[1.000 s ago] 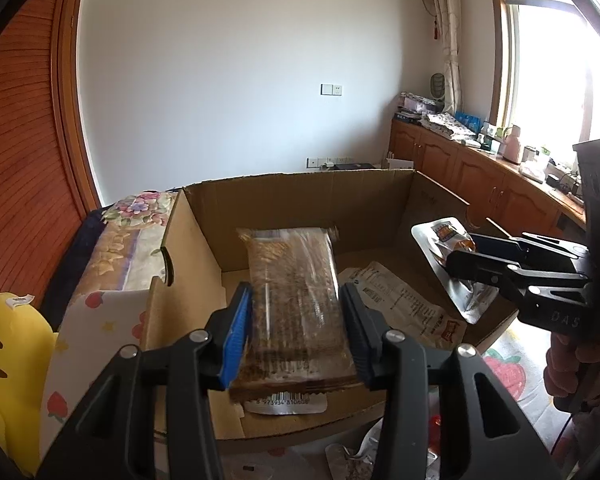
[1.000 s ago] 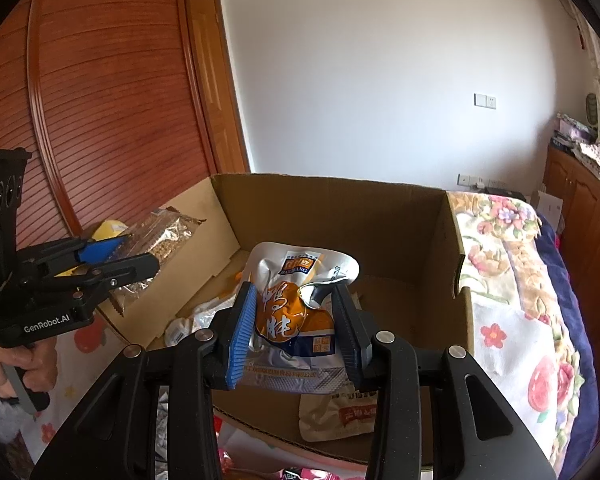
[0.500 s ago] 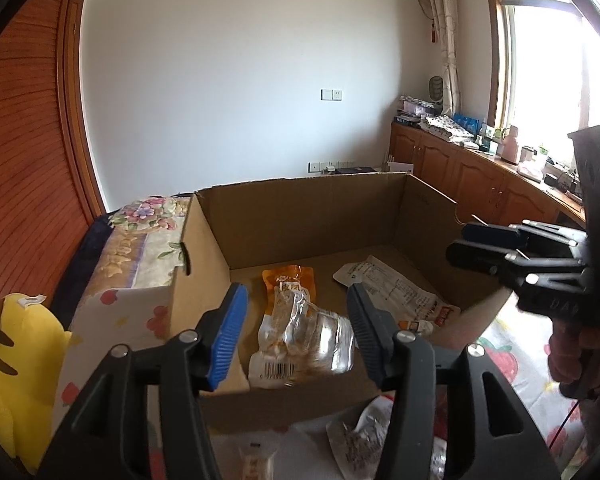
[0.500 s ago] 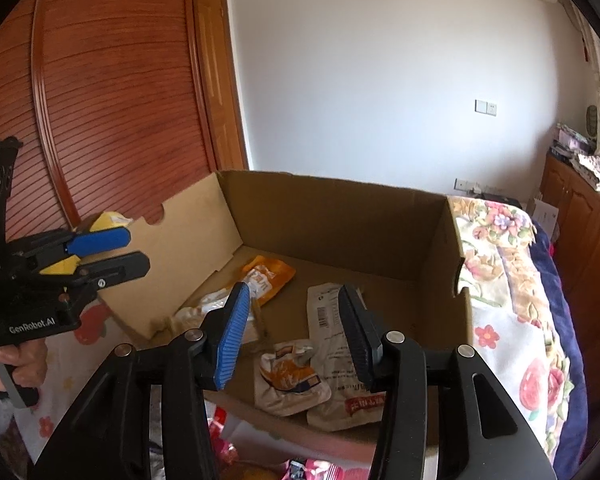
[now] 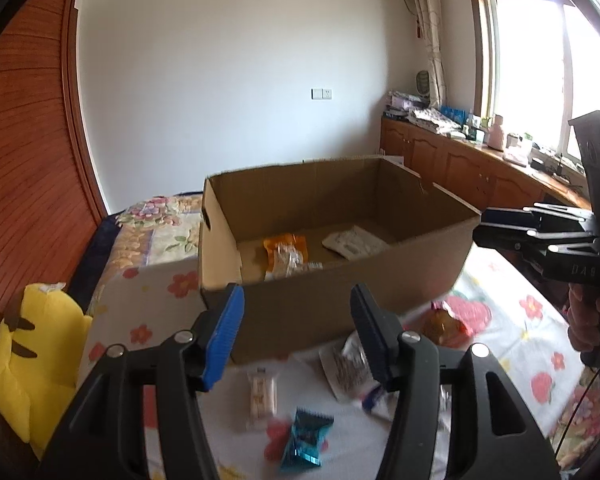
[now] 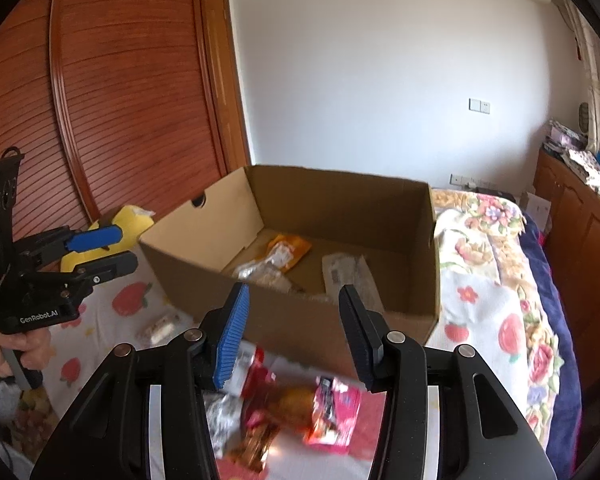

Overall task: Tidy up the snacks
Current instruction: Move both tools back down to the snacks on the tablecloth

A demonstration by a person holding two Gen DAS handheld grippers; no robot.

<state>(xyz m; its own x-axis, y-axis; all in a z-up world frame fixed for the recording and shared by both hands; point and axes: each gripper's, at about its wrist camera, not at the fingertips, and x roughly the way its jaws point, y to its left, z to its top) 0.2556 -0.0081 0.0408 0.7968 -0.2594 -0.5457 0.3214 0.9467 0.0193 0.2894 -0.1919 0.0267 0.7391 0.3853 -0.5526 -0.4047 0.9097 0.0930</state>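
An open cardboard box stands on the bed. Inside lie an orange packet, a clear bag and a white packet. My left gripper hangs in front of the box's near wall, its jaws opening with nothing between them. My right gripper is open and holds nothing, above loose snacks. On the sheet lie a teal wrapper, a pale bar, a clear seed bag, a pink packet and a brown snack.
The flowered bed sheet surrounds the box. A yellow plush toy lies left of it. A wooden wardrobe is to the left, wooden cabinets under the window to the right.
Both grippers let go of their packets, which now lie in the box. Both pulled back from the box, so its near wall and the loose snacks on the sheet have come into view.
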